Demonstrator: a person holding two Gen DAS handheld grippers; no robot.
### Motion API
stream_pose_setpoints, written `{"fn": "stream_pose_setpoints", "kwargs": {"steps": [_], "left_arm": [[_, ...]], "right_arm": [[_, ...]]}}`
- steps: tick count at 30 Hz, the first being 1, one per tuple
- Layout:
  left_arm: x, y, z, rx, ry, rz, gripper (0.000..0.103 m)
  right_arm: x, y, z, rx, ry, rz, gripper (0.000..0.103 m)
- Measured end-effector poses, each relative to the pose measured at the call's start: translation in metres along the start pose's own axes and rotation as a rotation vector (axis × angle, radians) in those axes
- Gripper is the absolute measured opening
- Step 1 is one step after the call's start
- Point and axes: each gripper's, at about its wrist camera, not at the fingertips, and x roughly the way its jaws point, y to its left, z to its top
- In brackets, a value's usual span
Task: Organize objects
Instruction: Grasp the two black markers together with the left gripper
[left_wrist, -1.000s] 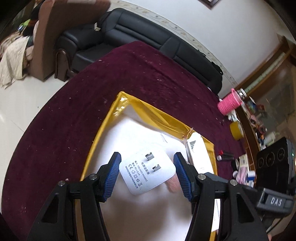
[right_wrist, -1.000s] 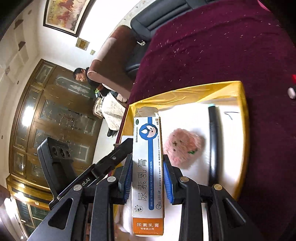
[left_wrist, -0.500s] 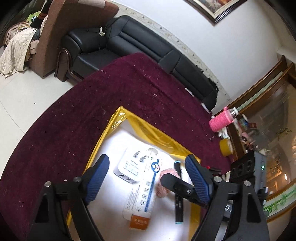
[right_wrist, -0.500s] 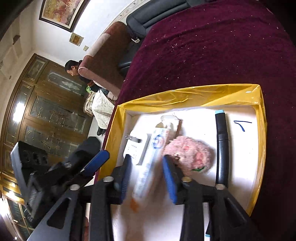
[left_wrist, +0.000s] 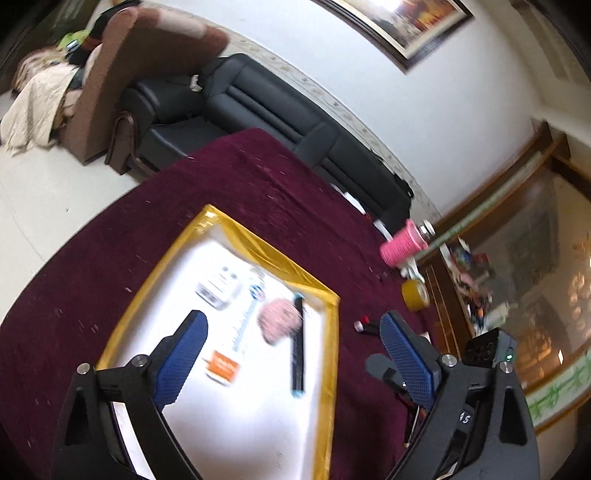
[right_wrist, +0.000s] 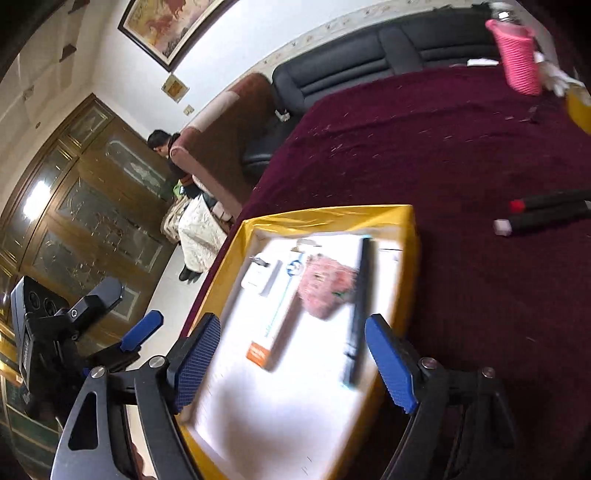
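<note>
- Maroon cloth covers the surface (left_wrist: 229, 177); a yellow-rimmed tray (left_wrist: 332, 354) with a white floor sits on it, with bare cloth on its far and right sides.
- In the tray, left to right: white charger (left_wrist: 219, 288), ointment box (left_wrist: 236, 339), pink fluffy item (left_wrist: 279, 321), dark pen (left_wrist: 297, 350). The near half of the tray floor is bare.
- Left tongs (left_wrist: 291, 354) are wide open and empty above the tray; their jaws have just been opening.
- Right tongs (right_wrist: 293, 354) are also spread and empty above the tray, their jaws just opening too.
- Two dark markers (right_wrist: 546, 214) lie on the cloth right of the tray, apart from it; pink cup (right_wrist: 519, 55) and yellow tape roll (left_wrist: 415, 295) stand further off.
- Motion blur: box print is unreadable, and whether box and fluffy item touch is unclear. Tray's near edge is cut off.
- Versus a second ago: charger and box were between the pads; both now lie in the tray.
</note>
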Motion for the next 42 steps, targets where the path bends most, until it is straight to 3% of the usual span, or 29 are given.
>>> {"fn": "stream_pose_setpoints", "kwargs": {"steps": [4, 7, 12, 15, 18, 20, 23, 28, 34, 39, 42], "left_arm": [[0.002, -0.041, -0.023, 0.107, 0.033, 0.004, 0.095], [0.013, -0.068, -0.045, 0.179, 0.068, -0.021, 0.095], [0.057, -0.111, -0.078, 0.276, 0.175, 0.009, 0.095], [0.085, -0.145, -0.094, 0.392, 0.201, 0.013, 0.095], [0.111, -0.177, -0.104, 0.589, 0.188, 0.049, 0.095], [0.133, -0.19, -0.107, 0.689, 0.198, 0.111, 0.095], [0.173, -0.201, -0.104, 0.712, 0.245, 0.16, 0.095], [0.244, -0.214, -0.095, 0.764, 0.295, 0.224, 0.095], [0.3, -0.234, -0.11, 1.055, 0.337, 0.271, 0.093], [0.321, -0.243, -0.108, 1.09, 0.365, 0.204, 0.092], [0.337, -0.238, -0.102, 0.989, 0.449, 0.174, 0.087]], "right_arm": [[-0.061, -0.024, -0.018, -0.03, -0.106, -0.074, 0.088], [-0.118, -0.055, -0.035, -0.009, -0.225, -0.16, 0.095], [-0.19, -0.128, -0.056, 0.093, -0.402, -0.315, 0.097], [-0.213, -0.173, -0.061, 0.187, -0.454, -0.338, 0.097], [-0.221, -0.214, -0.061, 0.263, -0.487, -0.345, 0.097], [-0.221, -0.229, -0.058, 0.283, -0.496, -0.356, 0.096], [-0.217, -0.254, -0.056, 0.318, -0.511, -0.356, 0.096], [-0.211, -0.278, -0.06, 0.381, -0.499, -0.277, 0.096], [-0.214, -0.277, -0.065, 0.382, -0.493, -0.228, 0.096], [-0.212, -0.287, -0.066, 0.427, -0.48, -0.187, 0.096], [-0.209, -0.29, -0.067, 0.441, -0.47, -0.18, 0.096]]}}
